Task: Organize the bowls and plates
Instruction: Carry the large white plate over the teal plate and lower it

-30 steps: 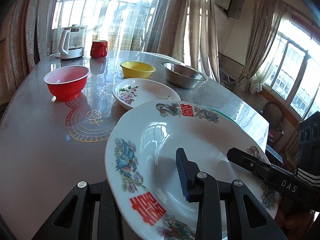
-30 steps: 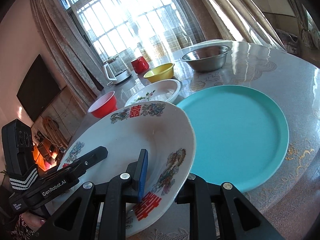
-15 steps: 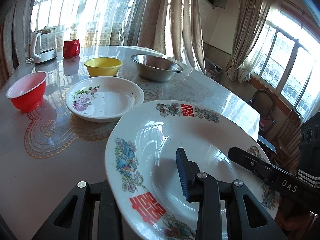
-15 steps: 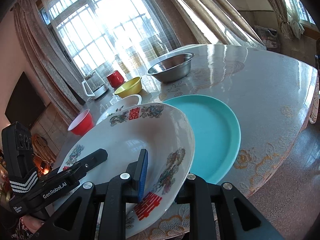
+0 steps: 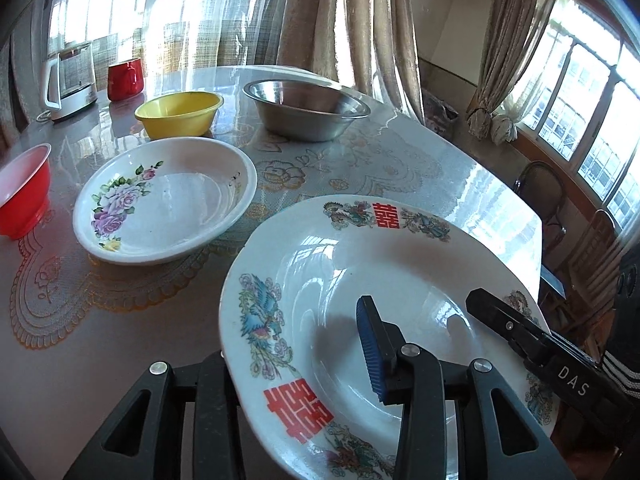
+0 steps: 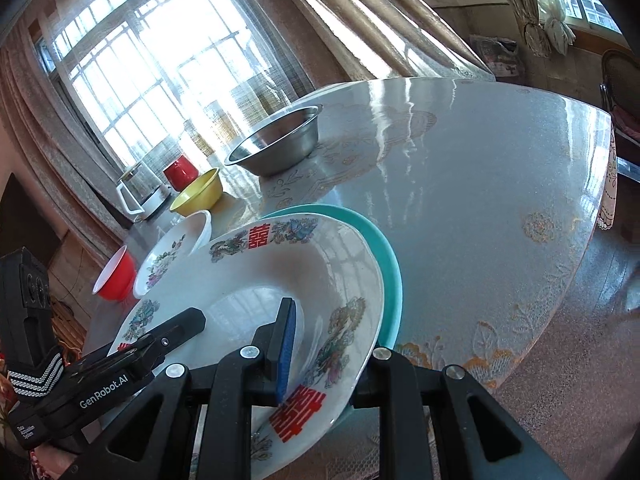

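White plate (image 5: 360,272) with red characters, clamped by both grippers.

The teal plate (image 6: 390,264) showed only as a crescent behind the white plate (image 6: 256,296). The red bowl (image 5: 22,192) was cut by the frame's left edge. Each gripper's outer finger lay hidden beneath the white plate's rim.

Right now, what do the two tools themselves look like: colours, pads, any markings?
Both are black plastic with silver pivot bolts and ribbed blue pads on the fingers. The left tool shows a blue pad; the right tool shows one too. White lettering reads "DAS" on the right tool and "GenRobot.AI" on the left, each near a black-and-white striped strap.
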`<move>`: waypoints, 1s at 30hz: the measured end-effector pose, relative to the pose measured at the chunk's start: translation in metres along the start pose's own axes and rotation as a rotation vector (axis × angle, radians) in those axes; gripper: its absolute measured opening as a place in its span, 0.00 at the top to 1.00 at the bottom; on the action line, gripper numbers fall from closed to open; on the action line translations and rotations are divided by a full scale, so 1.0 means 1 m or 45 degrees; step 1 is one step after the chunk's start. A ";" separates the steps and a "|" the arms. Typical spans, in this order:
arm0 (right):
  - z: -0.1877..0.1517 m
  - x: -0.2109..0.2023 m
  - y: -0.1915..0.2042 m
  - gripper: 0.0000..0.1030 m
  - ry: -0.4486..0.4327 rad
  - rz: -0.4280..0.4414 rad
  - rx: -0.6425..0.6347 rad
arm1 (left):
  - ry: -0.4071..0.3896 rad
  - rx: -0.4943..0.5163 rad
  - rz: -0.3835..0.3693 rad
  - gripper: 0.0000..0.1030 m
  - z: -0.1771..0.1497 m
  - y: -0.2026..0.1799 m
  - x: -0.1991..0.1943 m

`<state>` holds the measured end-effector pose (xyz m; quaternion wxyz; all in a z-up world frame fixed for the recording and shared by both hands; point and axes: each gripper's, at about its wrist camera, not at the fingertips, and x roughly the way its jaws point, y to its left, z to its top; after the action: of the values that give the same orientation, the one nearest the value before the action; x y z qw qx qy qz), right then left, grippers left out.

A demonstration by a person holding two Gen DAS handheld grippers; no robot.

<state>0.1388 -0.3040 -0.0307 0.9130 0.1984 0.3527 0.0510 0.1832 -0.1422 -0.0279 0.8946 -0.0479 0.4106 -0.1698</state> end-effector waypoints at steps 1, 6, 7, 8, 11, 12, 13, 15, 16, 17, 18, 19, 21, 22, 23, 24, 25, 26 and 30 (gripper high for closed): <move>0.001 0.001 0.001 0.80 -0.009 -0.010 -0.009 | 0.004 -0.007 0.003 0.60 0.001 0.001 0.001; 0.004 0.006 0.003 0.81 -0.029 -0.062 -0.055 | 0.021 -0.006 0.024 0.57 0.001 0.004 0.001; 0.004 0.007 0.004 0.81 -0.034 -0.081 -0.070 | 0.020 -0.007 0.024 0.57 -0.001 0.005 0.000; 0.004 0.008 0.003 0.81 -0.036 -0.092 -0.078 | 0.018 0.003 0.026 0.57 -0.002 0.005 -0.001; 0.007 0.009 -0.004 0.81 -0.032 -0.069 -0.041 | 0.017 0.040 0.039 0.57 -0.007 0.003 -0.005; 0.008 0.010 -0.006 0.80 -0.030 -0.064 -0.031 | 0.018 0.045 0.044 0.58 -0.009 0.001 -0.006; 0.008 0.010 -0.007 0.80 -0.033 -0.059 -0.025 | 0.019 0.050 0.047 0.59 -0.011 0.001 -0.008; 0.008 0.010 -0.007 0.79 -0.044 -0.062 -0.029 | 0.024 0.054 0.048 0.62 -0.012 0.001 -0.010; 0.008 0.009 -0.008 0.77 -0.052 -0.066 -0.027 | 0.022 0.060 0.050 0.63 -0.014 0.000 -0.012; 0.008 0.008 -0.009 0.77 -0.056 -0.066 -0.018 | 0.017 0.065 0.052 0.64 -0.015 0.000 -0.013; 0.008 0.007 -0.011 0.76 -0.057 -0.059 0.000 | 0.011 0.067 0.055 0.64 -0.017 0.000 -0.015; 0.007 0.004 -0.014 0.74 -0.060 -0.048 0.022 | 0.004 0.066 0.055 0.65 -0.018 0.000 -0.016; 0.006 -0.001 -0.018 0.71 -0.053 0.003 0.068 | -0.006 0.063 0.056 0.67 -0.020 0.000 -0.019; 0.005 -0.004 -0.019 0.70 -0.056 0.016 0.078 | -0.009 0.064 0.056 0.67 -0.020 0.001 -0.020; 0.004 -0.007 -0.019 0.70 -0.057 0.016 0.083 | -0.013 0.065 0.055 0.67 -0.021 0.001 -0.021; 0.003 -0.010 -0.019 0.69 -0.058 0.017 0.086 | -0.016 0.064 0.054 0.67 -0.021 0.001 -0.021; 0.002 -0.013 -0.018 0.69 -0.057 0.019 0.085 | -0.018 0.064 0.053 0.68 -0.021 0.002 -0.022; 0.001 -0.016 -0.018 0.69 -0.055 0.022 0.085 | -0.019 0.064 0.052 0.68 -0.022 0.002 -0.022; -0.004 -0.026 -0.020 0.69 -0.037 -0.010 0.100 | -0.015 0.055 0.047 0.70 -0.024 0.000 -0.027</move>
<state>0.1160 -0.3271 -0.0251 0.9098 0.2332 0.3420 0.0307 0.1483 -0.1314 -0.0245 0.9007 -0.0220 0.4024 -0.1620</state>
